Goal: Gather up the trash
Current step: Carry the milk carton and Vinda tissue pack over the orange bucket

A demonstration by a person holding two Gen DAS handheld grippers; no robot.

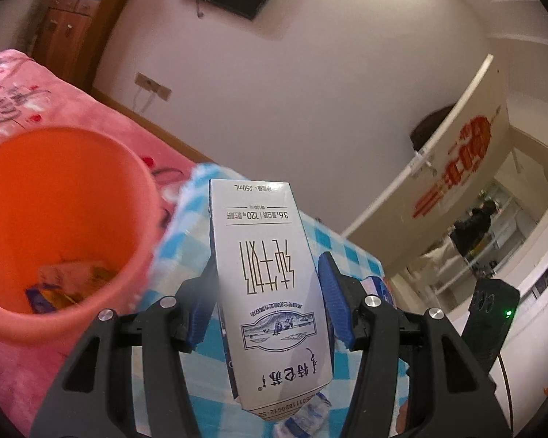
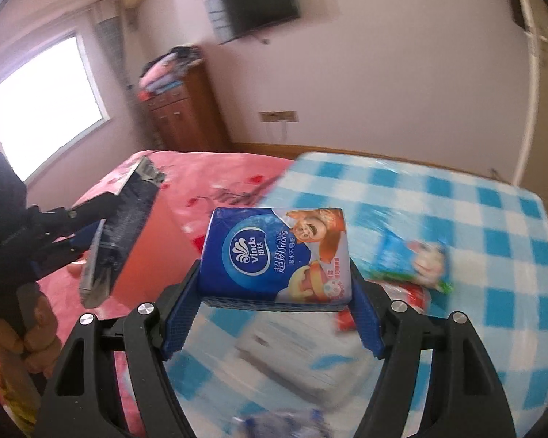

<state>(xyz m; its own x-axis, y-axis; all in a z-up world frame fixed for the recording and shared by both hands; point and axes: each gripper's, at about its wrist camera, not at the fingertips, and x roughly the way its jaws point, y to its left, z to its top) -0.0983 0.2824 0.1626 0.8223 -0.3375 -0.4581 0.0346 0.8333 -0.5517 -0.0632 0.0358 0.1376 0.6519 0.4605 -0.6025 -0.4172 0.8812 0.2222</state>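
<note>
Two handheld grippers, each clamped on one piece of trash above the bed.

Left wrist view: left gripper [image 1: 266, 303] grasps a milk carton [image 1: 270, 284] by its flat sides; stiff, light paperboard, likely crushable, beside an orange plastic bucket [image 1: 14, 325] holding wrappers. Right wrist view: right gripper [image 2: 274, 314] pinches a tissue pack [image 2: 277, 255] at its ends; soft, slick film that yields. More wrappers [image 2: 416, 259] lie on the checked blanket [image 2: 493, 241].
</note>
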